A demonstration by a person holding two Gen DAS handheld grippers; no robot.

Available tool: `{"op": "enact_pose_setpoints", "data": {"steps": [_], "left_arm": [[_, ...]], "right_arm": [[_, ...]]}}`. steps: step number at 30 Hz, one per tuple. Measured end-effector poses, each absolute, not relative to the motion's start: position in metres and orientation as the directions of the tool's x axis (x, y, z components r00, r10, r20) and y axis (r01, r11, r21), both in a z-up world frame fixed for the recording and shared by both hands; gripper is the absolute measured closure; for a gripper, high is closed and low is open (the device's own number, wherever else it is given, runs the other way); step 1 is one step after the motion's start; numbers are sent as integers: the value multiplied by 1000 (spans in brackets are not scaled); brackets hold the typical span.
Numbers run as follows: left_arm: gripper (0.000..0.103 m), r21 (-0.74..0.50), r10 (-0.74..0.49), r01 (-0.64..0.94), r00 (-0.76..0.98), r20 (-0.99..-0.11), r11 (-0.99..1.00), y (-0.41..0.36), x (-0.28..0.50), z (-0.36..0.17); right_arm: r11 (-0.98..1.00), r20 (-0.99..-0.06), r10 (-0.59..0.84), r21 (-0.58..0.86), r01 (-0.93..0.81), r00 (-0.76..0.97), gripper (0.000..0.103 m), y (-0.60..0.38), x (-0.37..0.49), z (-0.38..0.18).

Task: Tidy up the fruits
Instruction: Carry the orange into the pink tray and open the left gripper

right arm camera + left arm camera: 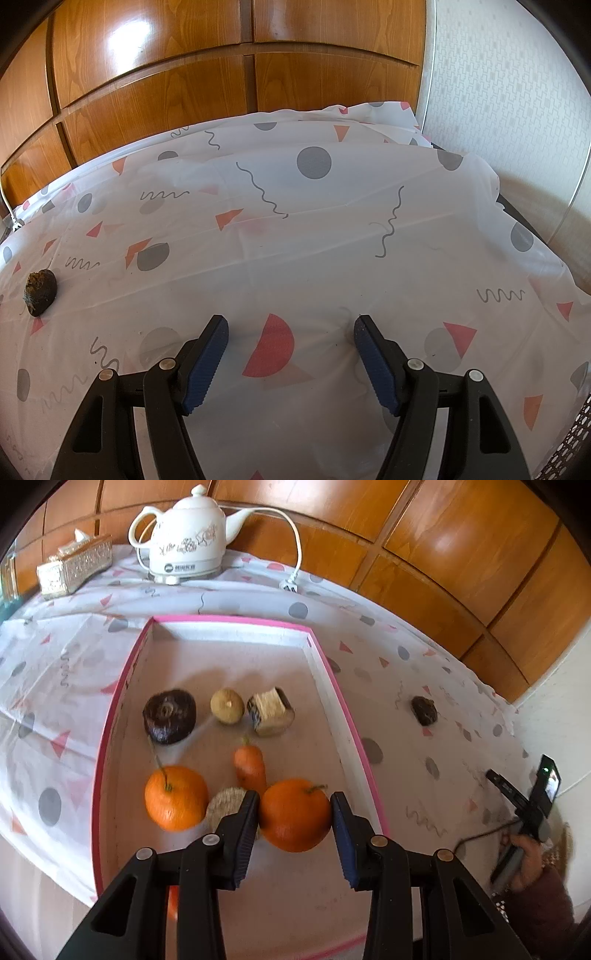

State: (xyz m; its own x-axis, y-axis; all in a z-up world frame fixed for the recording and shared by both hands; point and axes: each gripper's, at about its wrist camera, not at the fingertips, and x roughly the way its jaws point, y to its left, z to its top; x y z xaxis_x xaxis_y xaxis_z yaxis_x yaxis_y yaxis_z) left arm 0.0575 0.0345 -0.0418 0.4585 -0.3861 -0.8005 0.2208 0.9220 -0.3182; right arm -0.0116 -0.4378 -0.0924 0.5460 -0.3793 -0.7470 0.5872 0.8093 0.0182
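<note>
Oranges are sitting in the pink-rimmed tray (334, 686): one orange (294, 815) is lying between the left gripper (294, 805) pads, which are touching its sides, while a second orange (176, 797) is resting at nine o'clock from it. A carrot (251, 768) is lying at eleven o'clock. The right gripper (290, 326) is hovering spread wide over the patterned tablecloth (332, 229), a dark lump (40, 287) lying at nine o'clock.

Two oranges (294, 814) (176, 797), one carrot (250, 766), one kettle (188, 539), one pink-rimmed box (236, 619).
</note>
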Motion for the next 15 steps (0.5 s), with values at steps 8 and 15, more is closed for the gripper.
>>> {"op": "enact_pose_setpoints", "data": {"steps": [8,15], "left_arm": [[63,-284,-315,140,516,-796,948,37,78,-44],[52,-311,-316,100,515,-797,945,46,76,-47]], "right_arm": [[809,-747,-379,18,587,546,31,-438,-12,-92],[809,-747,-379,18,587,546,31,-438,-11,-92]]}}
